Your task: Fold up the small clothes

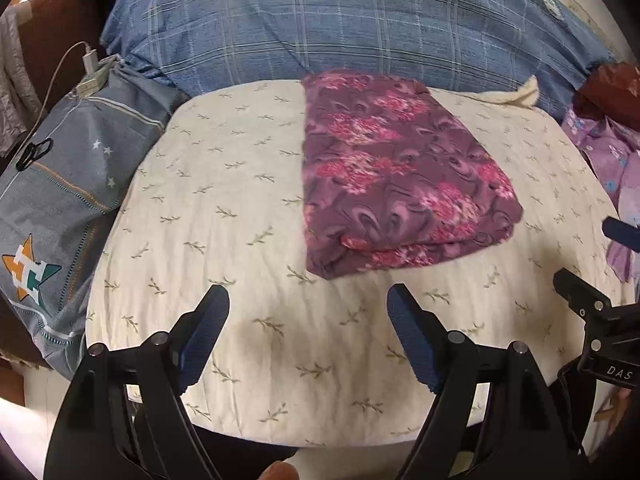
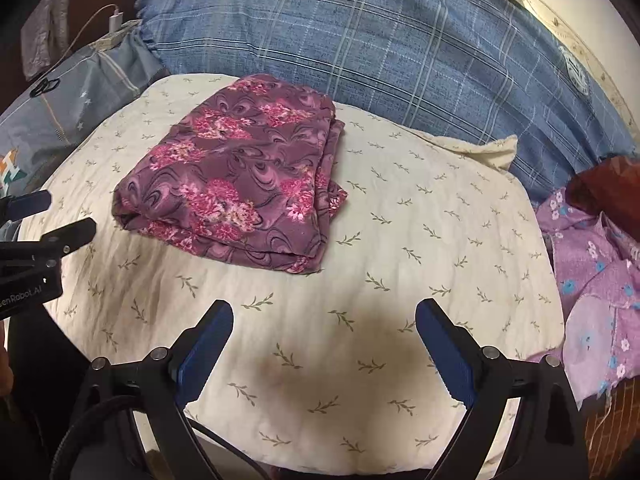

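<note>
A maroon floral garment (image 1: 400,176) lies folded in a thick rectangle on the cream leaf-print cushion (image 1: 224,208). It also shows in the right wrist view (image 2: 240,176), on the cushion (image 2: 420,248). My left gripper (image 1: 308,300) is open and empty, held just short of the garment's near edge. My right gripper (image 2: 324,316) is open and empty, near of the garment and a little to its right. The right gripper also shows at the right edge of the left wrist view (image 1: 588,256), and the left gripper at the left edge of the right wrist view (image 2: 60,216).
A blue plaid quilt (image 1: 360,32) is piled behind the cushion. A grey-blue pillow (image 1: 60,184) with a star logo lies left, with a charger and cable (image 1: 92,68) on it. Lilac flowered clothes (image 2: 592,280) are heaped at the right, with a dark red item (image 2: 608,192) behind them.
</note>
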Demonstrator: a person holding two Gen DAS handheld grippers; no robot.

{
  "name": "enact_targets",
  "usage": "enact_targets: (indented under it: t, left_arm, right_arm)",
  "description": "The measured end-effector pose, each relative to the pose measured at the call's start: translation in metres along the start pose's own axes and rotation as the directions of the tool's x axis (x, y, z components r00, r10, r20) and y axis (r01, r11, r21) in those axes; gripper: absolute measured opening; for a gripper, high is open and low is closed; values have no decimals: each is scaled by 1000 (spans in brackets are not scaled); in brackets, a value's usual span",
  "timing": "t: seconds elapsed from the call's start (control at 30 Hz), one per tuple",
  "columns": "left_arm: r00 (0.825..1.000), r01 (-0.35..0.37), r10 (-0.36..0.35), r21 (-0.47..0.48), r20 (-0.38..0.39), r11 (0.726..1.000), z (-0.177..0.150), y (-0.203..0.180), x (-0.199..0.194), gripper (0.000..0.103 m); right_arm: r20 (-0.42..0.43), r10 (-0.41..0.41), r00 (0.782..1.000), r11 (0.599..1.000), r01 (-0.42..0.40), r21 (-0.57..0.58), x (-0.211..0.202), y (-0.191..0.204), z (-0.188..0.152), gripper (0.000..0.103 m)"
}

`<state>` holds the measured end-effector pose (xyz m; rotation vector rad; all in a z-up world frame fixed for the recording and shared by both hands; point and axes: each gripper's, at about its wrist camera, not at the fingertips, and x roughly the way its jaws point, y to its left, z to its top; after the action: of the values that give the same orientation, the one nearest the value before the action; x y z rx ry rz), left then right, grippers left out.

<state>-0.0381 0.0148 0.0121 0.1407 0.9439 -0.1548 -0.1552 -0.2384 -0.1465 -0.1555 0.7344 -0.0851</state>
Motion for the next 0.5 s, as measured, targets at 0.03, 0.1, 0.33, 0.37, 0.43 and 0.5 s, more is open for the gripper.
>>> enact_targets:
  t: [0.03, 0.1, 0.33, 0.37, 0.43, 0.5]
  left_arm:
    - [1000, 2, -2, 11, 0, 1000, -1, -3, -1, 82]
    - [1000, 17, -17, 31, -6, 999, -3, -10, -2, 82]
    - [999, 37, -36, 75, -8, 997, -7, -22, -7, 82]
    - [999, 36, -36, 77, -7, 996, -7, -22, -8, 82]
    - [999, 33, -33, 85, -3, 996, -7, -23, -8, 82]
    - [999, 32, -32, 95, -4, 995, -7, -25, -9, 82]
  right_arm:
    - [2, 11, 1000, 1000, -11, 2, -2, -2, -1, 93]
    - [6, 25, 1000, 999, -25, 25, -7, -6, -4, 93]
    - [-22, 84, 996, 989, -80, 123, -9, -34, -15, 93]
    - [-25, 83, 996, 988, -79, 130, -8, -36, -16, 93]
    - [-32, 87, 996, 986, -81, 147, -8, -42, -19, 93]
    - [-35, 91, 995, 983, -85, 162, -8, -47, -21, 93]
